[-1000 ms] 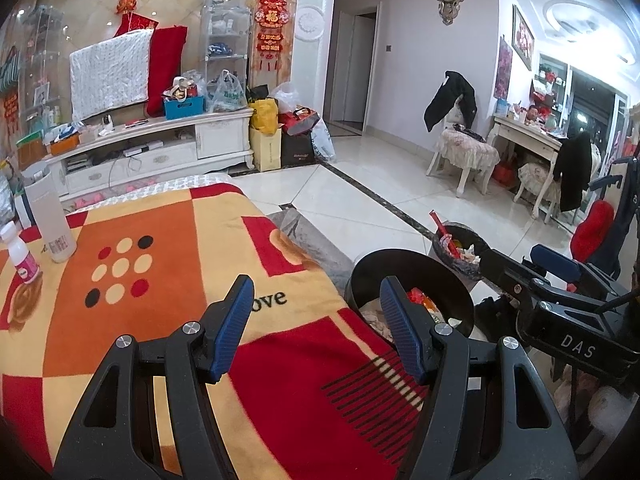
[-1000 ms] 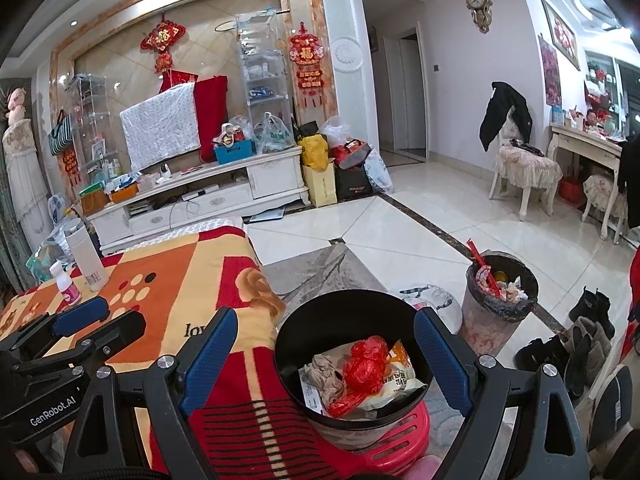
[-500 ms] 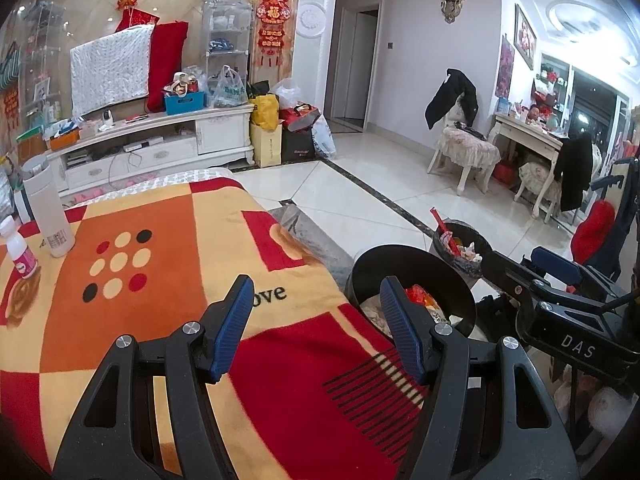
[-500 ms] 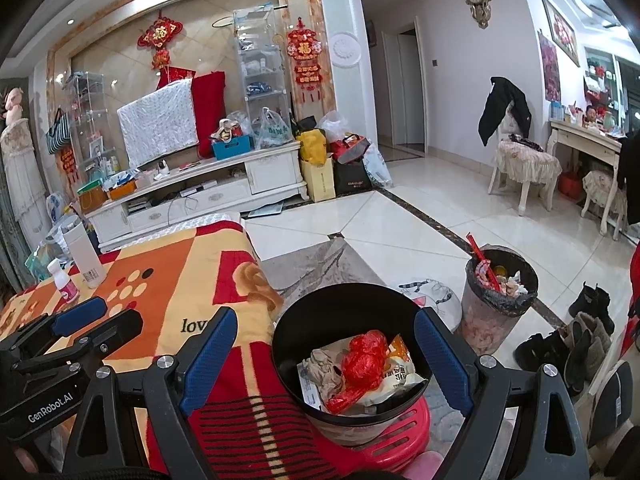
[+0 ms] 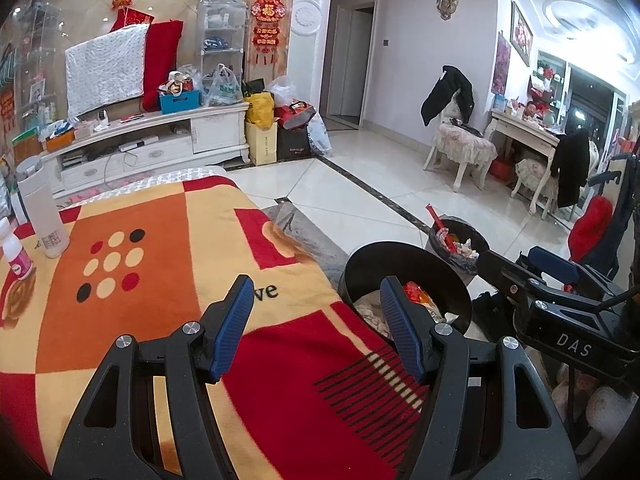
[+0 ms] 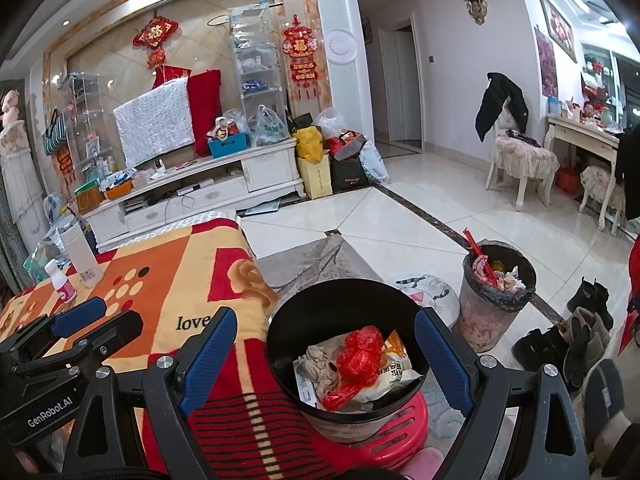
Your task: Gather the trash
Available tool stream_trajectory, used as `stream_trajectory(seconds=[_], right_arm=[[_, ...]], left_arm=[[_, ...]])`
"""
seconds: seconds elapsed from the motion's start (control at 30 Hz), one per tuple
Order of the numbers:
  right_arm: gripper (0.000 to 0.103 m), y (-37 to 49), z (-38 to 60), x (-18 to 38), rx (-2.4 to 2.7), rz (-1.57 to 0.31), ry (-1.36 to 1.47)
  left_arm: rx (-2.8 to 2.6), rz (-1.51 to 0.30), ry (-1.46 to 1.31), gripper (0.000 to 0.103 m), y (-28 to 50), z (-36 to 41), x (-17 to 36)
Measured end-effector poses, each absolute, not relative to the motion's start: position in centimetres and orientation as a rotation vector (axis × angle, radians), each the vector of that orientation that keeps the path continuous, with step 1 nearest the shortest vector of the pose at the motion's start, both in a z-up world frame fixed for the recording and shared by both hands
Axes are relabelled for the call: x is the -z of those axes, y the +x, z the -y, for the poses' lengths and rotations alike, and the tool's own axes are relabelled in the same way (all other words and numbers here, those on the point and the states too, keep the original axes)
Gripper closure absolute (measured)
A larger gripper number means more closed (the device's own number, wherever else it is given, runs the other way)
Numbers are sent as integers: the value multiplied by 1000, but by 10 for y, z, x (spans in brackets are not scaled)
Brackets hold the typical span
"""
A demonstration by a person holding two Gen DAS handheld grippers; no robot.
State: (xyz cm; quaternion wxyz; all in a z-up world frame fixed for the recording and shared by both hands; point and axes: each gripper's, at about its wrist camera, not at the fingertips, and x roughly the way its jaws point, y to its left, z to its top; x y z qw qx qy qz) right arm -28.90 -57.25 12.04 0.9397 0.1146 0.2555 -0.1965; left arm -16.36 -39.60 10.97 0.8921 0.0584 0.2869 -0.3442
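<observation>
A black bin (image 6: 280, 324) stands on a red stool beside the table and holds a red crumpled bag (image 6: 358, 354), a white and orange packet (image 6: 394, 370) and crumpled paper (image 6: 318, 364). My right gripper (image 6: 322, 360) is open and empty, hovering over the bin. The bin also shows in the left wrist view (image 5: 404, 264). My left gripper (image 5: 316, 330) is open and empty above the blanket-covered table (image 5: 160, 264), left of the bin.
A white bottle (image 5: 42, 216) and a small pink-labelled bottle (image 5: 16, 254) stand at the table's far left. A second full trash can (image 6: 498, 290) stands on the floor to the right, with shoes (image 6: 576, 332) beyond it.
Both grippers have stayed open and nearly still. The views have shifted only slightly.
</observation>
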Motion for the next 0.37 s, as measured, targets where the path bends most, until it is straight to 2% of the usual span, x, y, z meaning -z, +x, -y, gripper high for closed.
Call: stream_trajectory(seconds=[0.37], right_arm=[[14, -284, 570, -120, 399, -549, 226]], left_arm=[[734, -589, 113, 38, -159, 386, -106]])
